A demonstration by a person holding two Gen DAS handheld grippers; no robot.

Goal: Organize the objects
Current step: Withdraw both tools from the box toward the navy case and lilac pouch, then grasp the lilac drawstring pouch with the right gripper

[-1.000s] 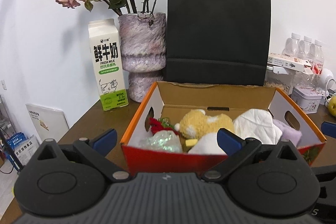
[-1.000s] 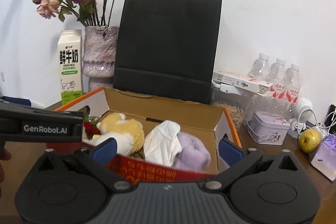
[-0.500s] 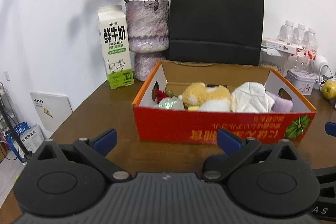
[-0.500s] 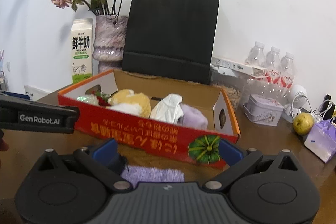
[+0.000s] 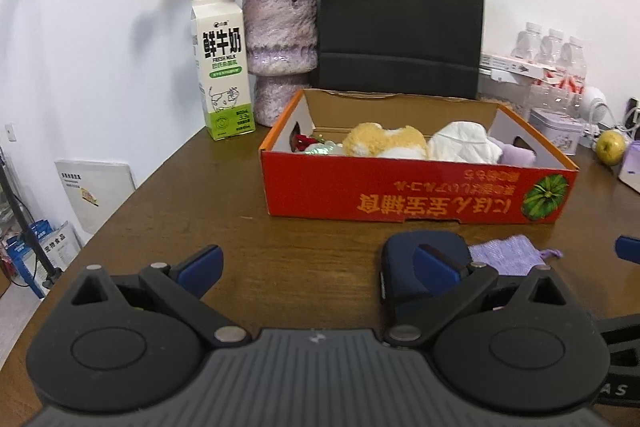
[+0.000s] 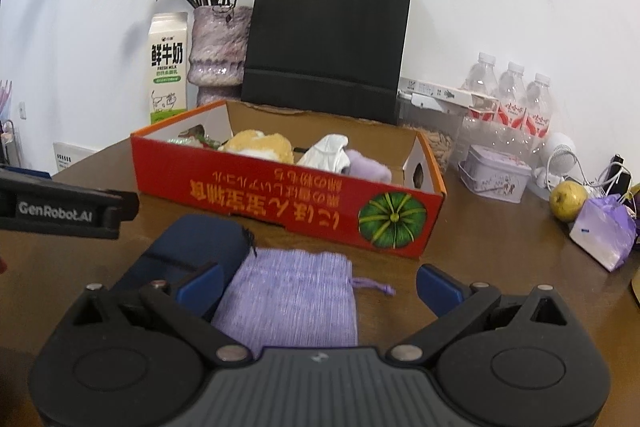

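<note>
Both grippers have pulled back from the box (image 6: 280,203), bringing a purple pouch (image 6: 292,299) and navy case (image 6: 192,251) on the counter (image 6: 500,247) into view, likely next to pack. The pouch lies flat, drawstring pointing right. Left gripper (image 5: 316,267) and right gripper (image 6: 318,285) jaws spread, empty.

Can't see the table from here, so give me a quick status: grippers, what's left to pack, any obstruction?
Left gripper and right gripper open, empty. Navy case and purple pouch on table, outside red box. Nothing blocking.
</note>
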